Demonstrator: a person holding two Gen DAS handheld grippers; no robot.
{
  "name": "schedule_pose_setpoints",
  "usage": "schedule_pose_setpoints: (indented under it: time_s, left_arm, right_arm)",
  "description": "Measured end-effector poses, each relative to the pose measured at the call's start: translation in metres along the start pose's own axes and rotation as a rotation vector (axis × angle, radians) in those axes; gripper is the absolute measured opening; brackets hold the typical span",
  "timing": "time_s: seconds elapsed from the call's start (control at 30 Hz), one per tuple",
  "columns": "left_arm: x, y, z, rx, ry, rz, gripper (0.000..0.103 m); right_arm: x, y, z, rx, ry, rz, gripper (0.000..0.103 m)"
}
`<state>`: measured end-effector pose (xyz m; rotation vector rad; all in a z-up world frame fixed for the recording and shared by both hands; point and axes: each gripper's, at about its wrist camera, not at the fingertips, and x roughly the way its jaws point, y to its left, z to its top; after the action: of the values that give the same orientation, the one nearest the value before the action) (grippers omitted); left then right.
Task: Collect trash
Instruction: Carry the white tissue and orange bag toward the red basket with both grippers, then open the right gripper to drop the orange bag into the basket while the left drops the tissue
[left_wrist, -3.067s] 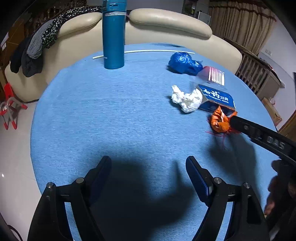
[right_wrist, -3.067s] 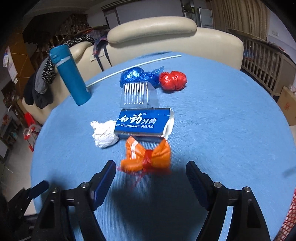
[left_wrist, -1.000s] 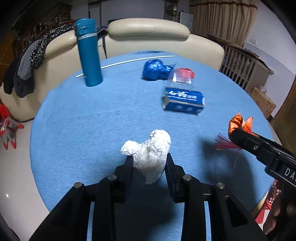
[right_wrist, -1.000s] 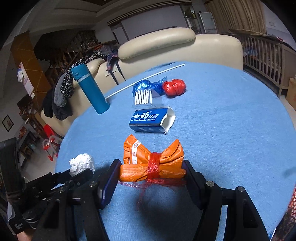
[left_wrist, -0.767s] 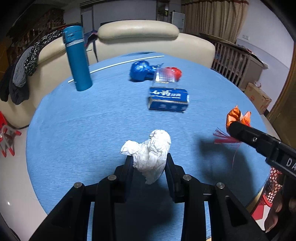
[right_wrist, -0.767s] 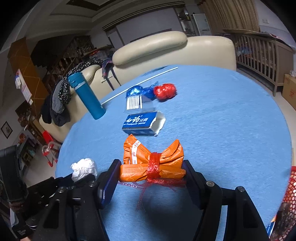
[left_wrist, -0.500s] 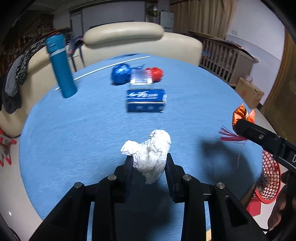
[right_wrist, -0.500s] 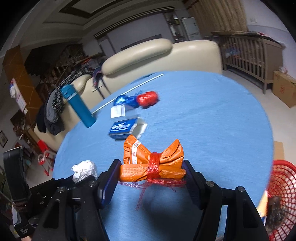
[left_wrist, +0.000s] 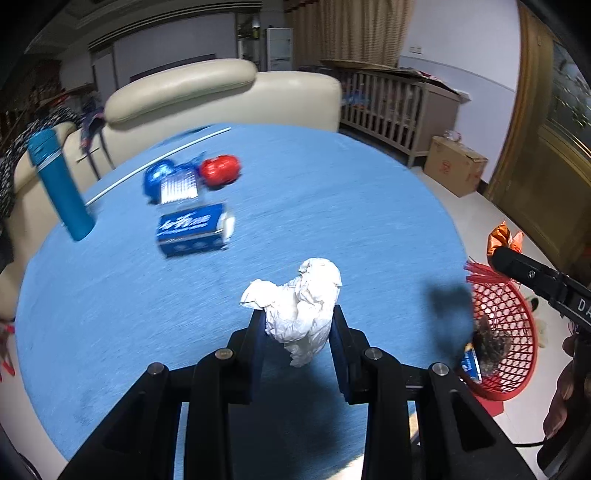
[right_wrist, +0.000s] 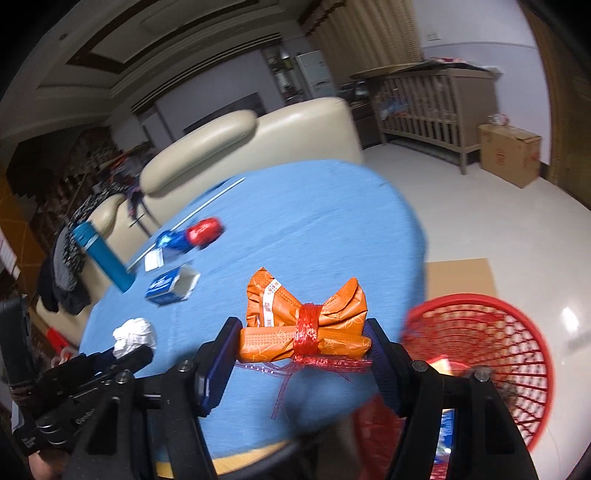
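Left gripper: matte black linkage frame with two fingers carrying dark blue pads. Four round silver screws sit on the frame behind the fingers. Right gripper: same black frame, blue-padded fingers and silver screws. White lettering marks the side of each body. A thin black cable trails below the right gripper's body.

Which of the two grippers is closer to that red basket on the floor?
Right. The right gripper, holding an orange packet, is beside the red basket. The left gripper, holding crumpled tissue, is over the table.
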<state>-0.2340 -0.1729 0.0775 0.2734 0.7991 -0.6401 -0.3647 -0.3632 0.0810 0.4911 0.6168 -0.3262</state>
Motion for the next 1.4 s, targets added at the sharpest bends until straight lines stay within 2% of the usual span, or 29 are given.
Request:
schedule_pose_setpoints:
  time_s: [0.27, 0.53, 0.83, 1.07, 1.2, 1.4]
  left_arm:
    - [0.001, -0.037, 0.008, 0.075, -0.007, -0.039, 0.034]
    - [0.004, -0.073, 0.014, 0.143, -0.004, -0.073, 0.034]
    - [0.004, -0.116, 0.017, 0.230, -0.009, -0.119, 0.034]
    - [0.004, -0.149, 0.013, 0.296, -0.008, -0.150, 0.034]
    - [0.006, -0.160, 0.010, 0.319, -0.001, -0.162, 0.034]
    - [0.008, -0.174, 0.008, 0.346, 0.014, -0.188, 0.034]
  right_arm:
    - [-0.029, -0.075, -0.001, 0.087, -0.034, -0.137, 0.069]
    - [-0.042, -0.129, -0.015, 0.156, -0.021, -0.216, 0.069]
    - [-0.033, -0.153, -0.026, 0.203, 0.018, -0.219, 0.069]
    - [-0.015, -0.159, -0.026, 0.216, 0.076, -0.214, 0.075]
    - [-0.020, -0.165, -0.027, 0.235, 0.063, -0.215, 0.080]
    - [-0.028, -0.174, -0.028, 0.258, 0.040, -0.219, 0.081]
